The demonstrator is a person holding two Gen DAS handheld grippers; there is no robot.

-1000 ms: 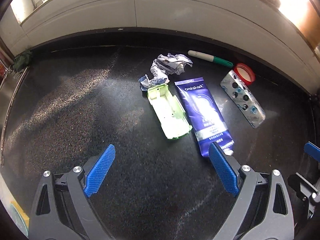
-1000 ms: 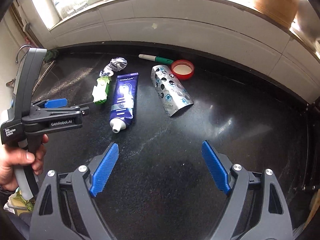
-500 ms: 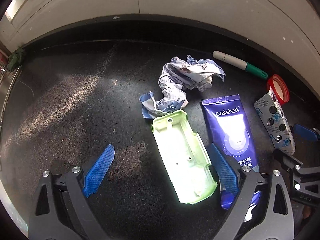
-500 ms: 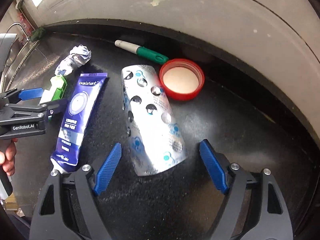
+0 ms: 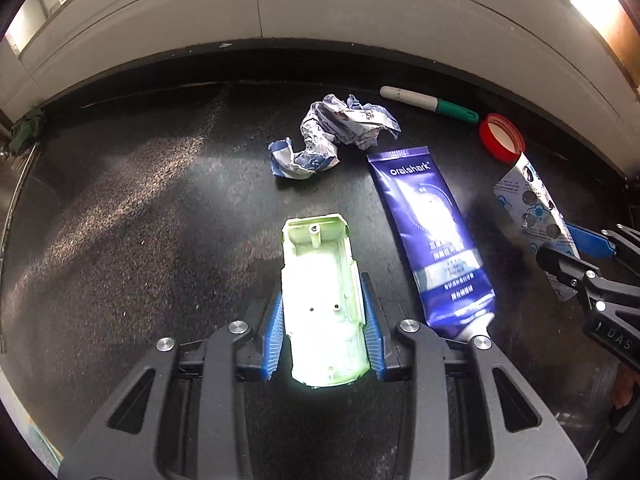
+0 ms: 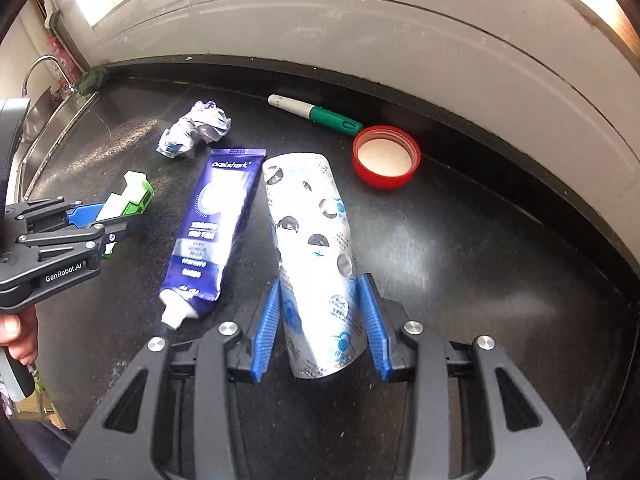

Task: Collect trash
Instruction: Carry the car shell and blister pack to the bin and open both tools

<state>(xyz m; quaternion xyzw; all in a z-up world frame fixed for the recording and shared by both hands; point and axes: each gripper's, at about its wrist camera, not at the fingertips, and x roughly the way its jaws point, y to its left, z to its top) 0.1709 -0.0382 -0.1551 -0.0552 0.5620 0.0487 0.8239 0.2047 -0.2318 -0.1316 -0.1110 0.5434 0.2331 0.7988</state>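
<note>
My left gripper (image 5: 323,336) is shut on a pale green plastic shell (image 5: 320,300), which stands off the black counter (image 5: 120,220). It also shows in the right wrist view (image 6: 128,200). My right gripper (image 6: 320,320) is shut on a curled silver blister pack (image 6: 316,248), also seen in the left wrist view (image 5: 532,208). A blue toothpaste tube (image 5: 432,240) (image 6: 212,224) lies between them. A crumpled paper wrapper (image 5: 336,136) (image 6: 196,128), a green-capped pen (image 5: 428,104) (image 6: 316,114) and a red lid (image 5: 502,138) (image 6: 386,156) lie farther back.
A pale tiled wall (image 6: 360,40) runs behind the counter. A steel sink with a tap (image 6: 40,80) is at the far left. The counter's right edge (image 6: 624,288) drops off.
Both grippers moved forward and closed: the left on the green shell, the right on the blister pack. The green shell now sits apart from the crumpled wrapper.
</note>
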